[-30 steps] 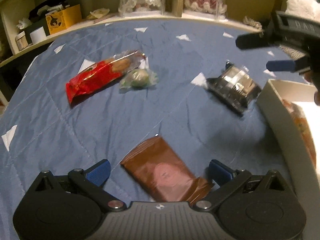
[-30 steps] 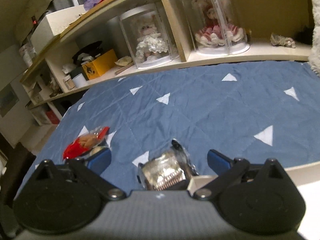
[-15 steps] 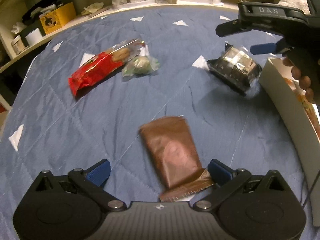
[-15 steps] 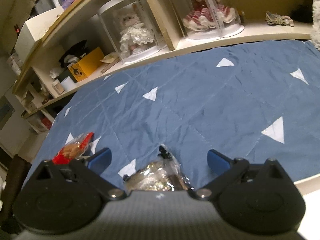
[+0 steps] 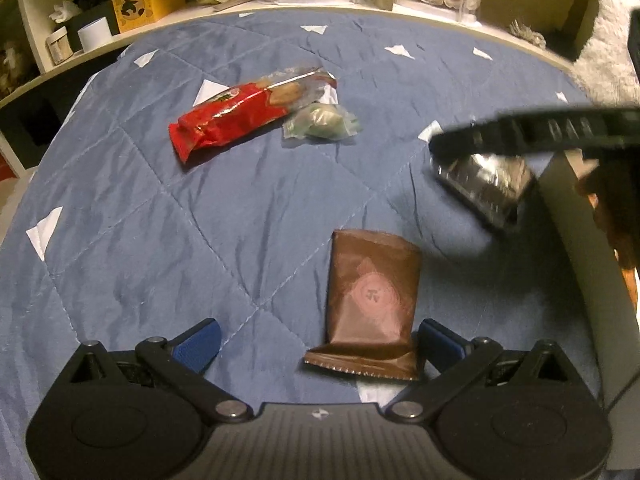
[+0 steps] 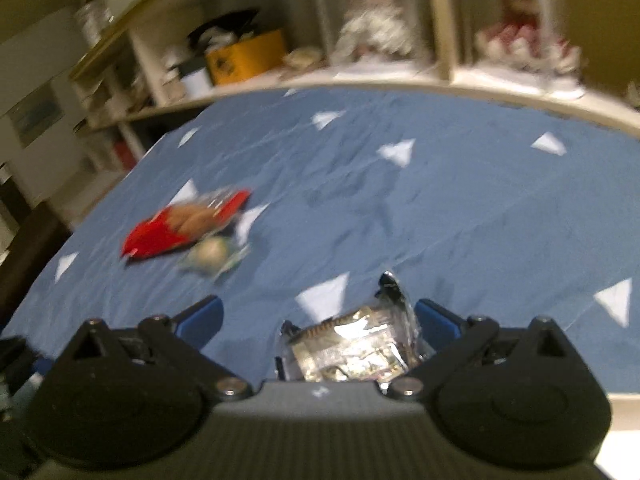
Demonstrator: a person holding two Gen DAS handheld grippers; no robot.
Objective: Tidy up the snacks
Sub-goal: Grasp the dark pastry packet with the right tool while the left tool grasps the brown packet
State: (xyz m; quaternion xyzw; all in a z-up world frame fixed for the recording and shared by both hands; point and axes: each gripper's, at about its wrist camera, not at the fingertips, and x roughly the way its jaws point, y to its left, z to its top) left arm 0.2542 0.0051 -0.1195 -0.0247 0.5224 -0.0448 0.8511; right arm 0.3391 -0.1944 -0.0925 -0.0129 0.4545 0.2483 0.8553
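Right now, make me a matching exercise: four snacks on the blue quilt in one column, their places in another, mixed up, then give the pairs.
Things:
1. red packet
2. small green-wrapped sweet
3. brown packet
4. shiny silver packet

Places:
A. beside the white box
B. between the left gripper's open fingers
C. touching the red packet's right end
D. farthest left, lying diagonally

Pairs: 1-D, 2-C, 3-B, 4-A

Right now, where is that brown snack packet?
In the left wrist view, the brown packet lies on the blue quilt, beside the left gripper's right finger.
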